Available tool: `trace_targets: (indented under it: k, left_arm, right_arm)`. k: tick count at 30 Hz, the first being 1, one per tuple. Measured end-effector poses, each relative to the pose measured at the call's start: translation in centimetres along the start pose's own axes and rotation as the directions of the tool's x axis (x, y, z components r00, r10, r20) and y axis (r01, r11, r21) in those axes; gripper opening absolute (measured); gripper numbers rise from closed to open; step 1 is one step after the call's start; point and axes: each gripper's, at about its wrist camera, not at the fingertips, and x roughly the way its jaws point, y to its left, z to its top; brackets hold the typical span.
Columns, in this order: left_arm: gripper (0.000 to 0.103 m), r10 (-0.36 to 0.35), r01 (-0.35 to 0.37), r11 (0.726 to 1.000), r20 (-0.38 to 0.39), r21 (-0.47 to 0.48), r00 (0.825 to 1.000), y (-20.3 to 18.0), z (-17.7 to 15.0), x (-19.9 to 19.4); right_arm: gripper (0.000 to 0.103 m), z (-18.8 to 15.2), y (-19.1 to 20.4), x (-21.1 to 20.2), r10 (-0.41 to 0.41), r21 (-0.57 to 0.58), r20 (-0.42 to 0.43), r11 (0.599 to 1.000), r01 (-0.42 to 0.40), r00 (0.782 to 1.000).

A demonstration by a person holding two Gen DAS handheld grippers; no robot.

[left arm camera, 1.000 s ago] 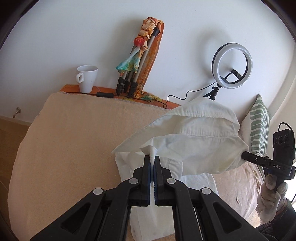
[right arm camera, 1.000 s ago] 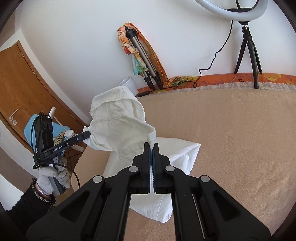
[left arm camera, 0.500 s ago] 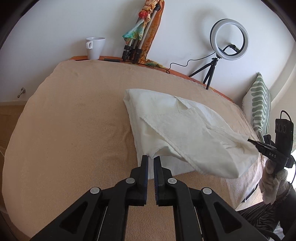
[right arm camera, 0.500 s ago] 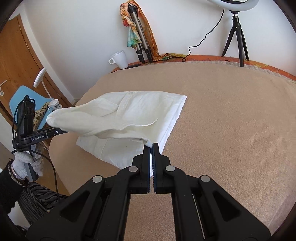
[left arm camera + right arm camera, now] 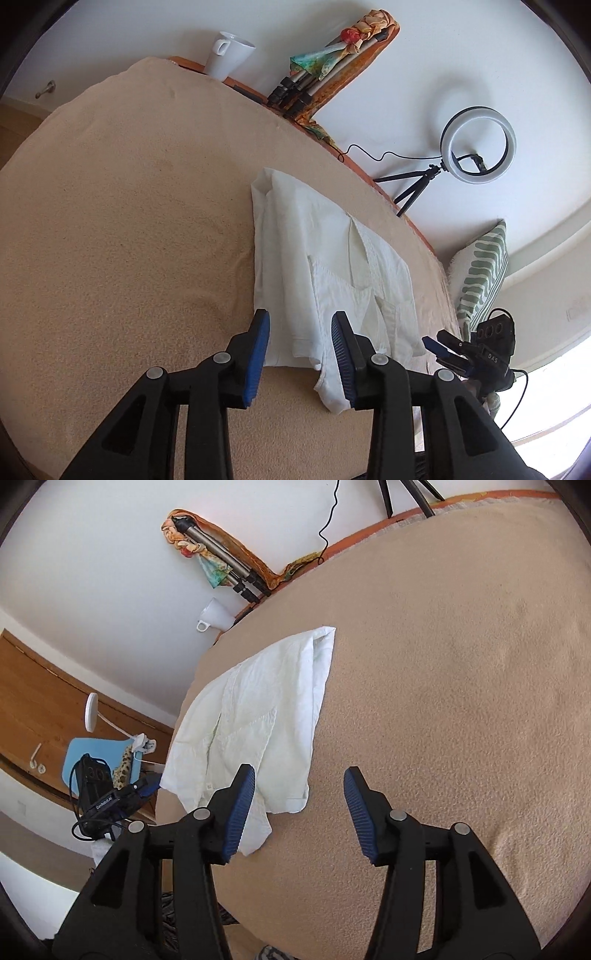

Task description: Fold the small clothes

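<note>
Left wrist view: a beige blanket [image 5: 122, 229] covers the whole work surface, with a white wall behind it and an orange ledge [image 5: 384, 184] along its far edge; taking the white shirt [image 5: 332, 266] as landmark, one white mug [image 5: 229, 55] stands on the ledge far beyond it to the left; one bundle of folded tripod legs wrapped in a coloured scarf [image 5: 325, 70] leans on the wall beyond it; one ring light [image 5: 478, 144] on a small tripod stands beyond it to the right; one green-striped cushion [image 5: 480, 273] lies just right of it; the shirt, one only, lies folded flat on the blanket; the left claw [image 5: 300, 343] has its blue-padded jaws apart, holding nothing, straddling the shirt's near edge; a loose flap of the shirt runs down against the inner face of the right-hand jaw; the other claw [image 5: 443, 349] shows just beside the shirt's near right corner.

Right wrist view: the same blanket [image 5: 443, 664], white wall and a wooden door at left; one shirt [image 5: 255, 716], one mug [image 5: 216, 614] beyond it, one tripod bundle [image 5: 221, 565], one blue chair [image 5: 99, 757] left of it; the right claw [image 5: 299, 808] is spread wide and empty; its left-hand jaw overlaps the shirt's near corner, the right-hand jaw stands over bare blanket; the left claw [image 5: 142, 790] sits just beside the shirt's near left edge.
</note>
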Motion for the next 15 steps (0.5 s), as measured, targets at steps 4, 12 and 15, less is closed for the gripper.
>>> trace_targets:
  k: [4,12,15]
  left_arm:
    - [0.0,-0.011,0.01,0.999,-0.035,-0.032,0.999,0.4,0.4,1.9]
    - [0.0,0.034,-0.034,0.999,-0.046,-0.003,0.998,0.8,-0.6,1.5]
    - [0.0,0.062,-0.064,0.998,-0.084,-0.023,0.995,2.3,-1.2,2.8]
  right_arm:
    - [0.044,0.1,-0.7,1.8,0.042,0.055,-0.03,0.998,-0.04,0.999]
    - [0.004,-0.1,2.4,1.9,0.13,0.007,-0.073,0.992,-0.13,0.989]
    - [0.004,-0.7,2.6,2.4,0.097,-0.019,-0.107,0.995,-0.1,0.99]
